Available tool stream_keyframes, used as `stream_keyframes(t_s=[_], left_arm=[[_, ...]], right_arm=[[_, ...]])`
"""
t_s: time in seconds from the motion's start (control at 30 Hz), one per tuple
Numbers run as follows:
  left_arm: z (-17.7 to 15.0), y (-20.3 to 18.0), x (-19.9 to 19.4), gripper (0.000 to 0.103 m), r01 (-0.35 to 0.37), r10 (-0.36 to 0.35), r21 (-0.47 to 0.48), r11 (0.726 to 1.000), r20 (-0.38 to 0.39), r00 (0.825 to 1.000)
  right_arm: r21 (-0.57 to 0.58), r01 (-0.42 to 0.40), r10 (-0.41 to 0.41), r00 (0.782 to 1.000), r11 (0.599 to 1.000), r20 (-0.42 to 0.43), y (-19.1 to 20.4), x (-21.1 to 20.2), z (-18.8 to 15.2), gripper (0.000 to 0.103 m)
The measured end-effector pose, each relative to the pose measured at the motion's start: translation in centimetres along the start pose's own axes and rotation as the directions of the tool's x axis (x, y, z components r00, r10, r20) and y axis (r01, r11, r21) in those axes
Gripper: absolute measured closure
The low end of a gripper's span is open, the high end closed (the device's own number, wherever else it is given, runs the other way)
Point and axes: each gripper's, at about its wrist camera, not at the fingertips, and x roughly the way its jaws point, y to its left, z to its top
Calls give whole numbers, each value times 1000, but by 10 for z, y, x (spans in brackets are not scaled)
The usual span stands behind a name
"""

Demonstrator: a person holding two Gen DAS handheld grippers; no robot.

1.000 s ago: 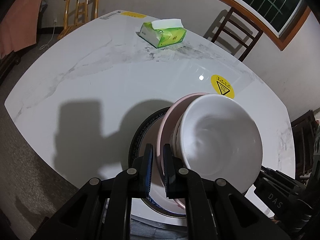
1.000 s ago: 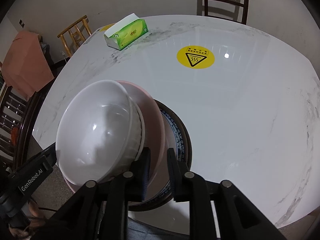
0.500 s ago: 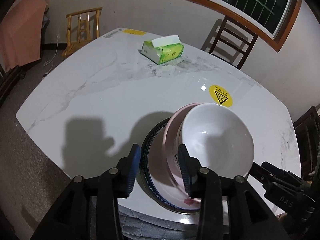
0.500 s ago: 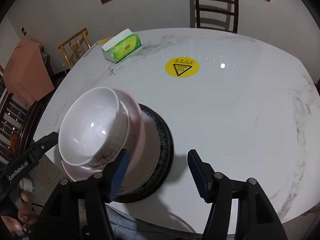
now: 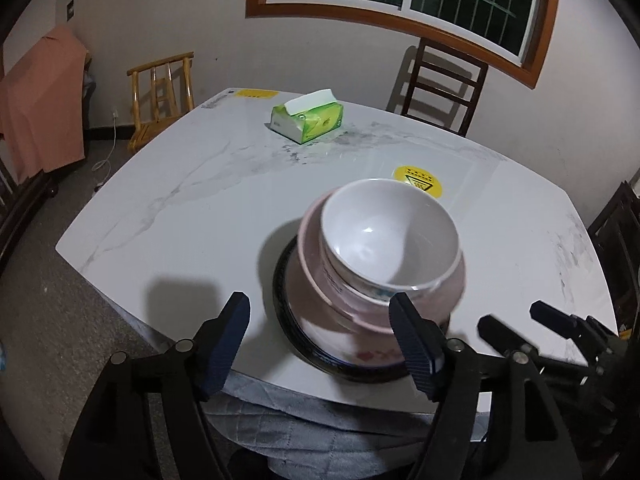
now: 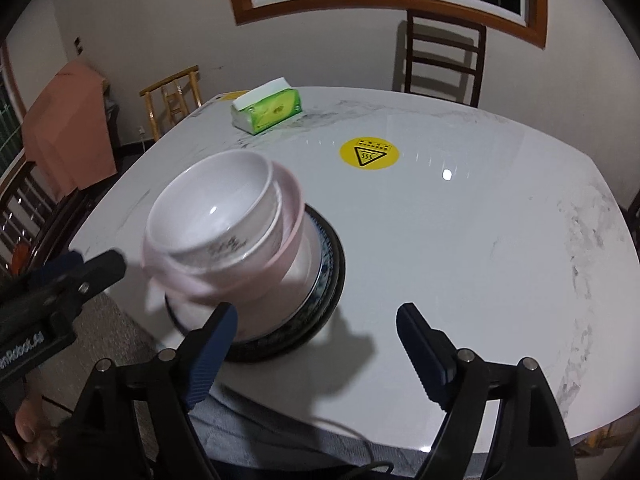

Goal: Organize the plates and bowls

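Both grippers [image 5: 320,338] [image 6: 316,344] have just been opening, empty — only right view shows the bowl's [image 6: 212,208] side lettering.

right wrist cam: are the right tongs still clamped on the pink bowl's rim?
No. The right tongs have just been opening and stand wide apart, touching neither the pink bowl nor the plate under it.

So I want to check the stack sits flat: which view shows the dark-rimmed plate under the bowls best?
The right wrist view: the dark-rimmed plate shows its patterned rim along the whole right side, flat on the marble table. The left wrist view shows only a rim sliver left of the pink bowl.
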Motion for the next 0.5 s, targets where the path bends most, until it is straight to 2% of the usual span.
stream_keyframes(t_s=[0.5], left_arm=[[-21,-35,2,30,1,0,45,999,-24,1000]], right_arm=[[-2,9,-9,1000,1000,-1,-8,-10,-24,19]])
